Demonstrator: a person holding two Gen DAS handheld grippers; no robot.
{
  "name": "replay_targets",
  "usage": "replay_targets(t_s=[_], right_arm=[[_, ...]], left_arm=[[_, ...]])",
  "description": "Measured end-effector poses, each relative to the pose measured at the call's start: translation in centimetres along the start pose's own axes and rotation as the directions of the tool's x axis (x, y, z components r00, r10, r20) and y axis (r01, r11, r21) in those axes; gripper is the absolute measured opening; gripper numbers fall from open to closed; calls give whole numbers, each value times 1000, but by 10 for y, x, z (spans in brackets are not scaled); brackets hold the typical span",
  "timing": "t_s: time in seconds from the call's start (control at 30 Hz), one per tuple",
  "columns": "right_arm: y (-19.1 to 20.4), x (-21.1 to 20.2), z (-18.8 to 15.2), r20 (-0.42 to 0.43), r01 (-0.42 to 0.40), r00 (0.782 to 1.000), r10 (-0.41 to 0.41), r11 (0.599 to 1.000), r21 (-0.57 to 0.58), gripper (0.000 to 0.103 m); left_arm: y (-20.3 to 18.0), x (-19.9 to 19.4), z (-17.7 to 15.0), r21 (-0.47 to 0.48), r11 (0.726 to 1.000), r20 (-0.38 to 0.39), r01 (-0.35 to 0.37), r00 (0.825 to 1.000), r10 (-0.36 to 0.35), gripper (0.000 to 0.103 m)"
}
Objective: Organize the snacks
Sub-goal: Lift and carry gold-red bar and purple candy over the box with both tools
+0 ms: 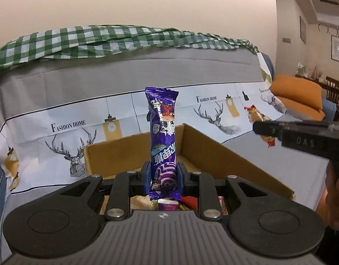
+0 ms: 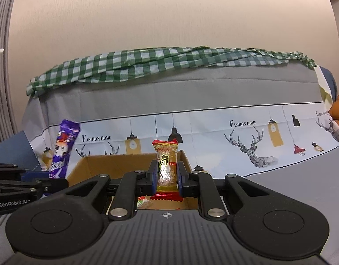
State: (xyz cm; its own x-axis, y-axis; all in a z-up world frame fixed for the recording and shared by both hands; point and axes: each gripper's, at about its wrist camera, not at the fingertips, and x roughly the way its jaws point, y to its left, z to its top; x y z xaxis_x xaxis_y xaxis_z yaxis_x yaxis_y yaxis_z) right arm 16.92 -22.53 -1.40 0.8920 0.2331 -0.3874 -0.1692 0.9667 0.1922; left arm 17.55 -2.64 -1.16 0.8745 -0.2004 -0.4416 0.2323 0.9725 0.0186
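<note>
My left claw (image 1: 162, 180) is clamped on the lower part of a purple snack (image 1: 163, 141), which stands upright between my blue pads (image 1: 147, 177) over the near part of the box (image 1: 204, 152). The wrapper's top rises well above the box's far wall. My right claw (image 2: 167, 180) grips a yellow snack (image 2: 166, 167) with red ends, also upright, over the same box (image 2: 103, 165). Seen from my left side, the right claw (image 1: 266, 130) hovers to the right of the box, above its right wall, with the yellow snack (image 1: 258, 119) poking out past its tip. Seen from my right side, the left claw (image 2: 37, 181) sits just left of the box with the purple snack (image 2: 62, 148) standing up from it. More wrapped snacks (image 1: 167, 205) lie in the box beneath my left claw. Behind the box runs a cover (image 1: 213, 114) printed with deer and lamps, and above it a green checked cloth (image 1: 103, 39) is draped along the top.
</note>
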Motion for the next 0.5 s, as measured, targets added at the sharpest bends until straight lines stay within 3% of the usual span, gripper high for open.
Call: replay_targets(t_s=[0.27, 0.5], right_arm=[[20, 13, -1, -15, 12, 1000, -12, 999, -41, 18], [29, 21, -1, -26, 37, 999, -39, 998, -49, 18]], left_arm=[[17, 21, 1, -102, 994, -67, -39, 997, 33, 26], [17, 25, 7, -125, 991, -59, -40, 998, 33, 26]])
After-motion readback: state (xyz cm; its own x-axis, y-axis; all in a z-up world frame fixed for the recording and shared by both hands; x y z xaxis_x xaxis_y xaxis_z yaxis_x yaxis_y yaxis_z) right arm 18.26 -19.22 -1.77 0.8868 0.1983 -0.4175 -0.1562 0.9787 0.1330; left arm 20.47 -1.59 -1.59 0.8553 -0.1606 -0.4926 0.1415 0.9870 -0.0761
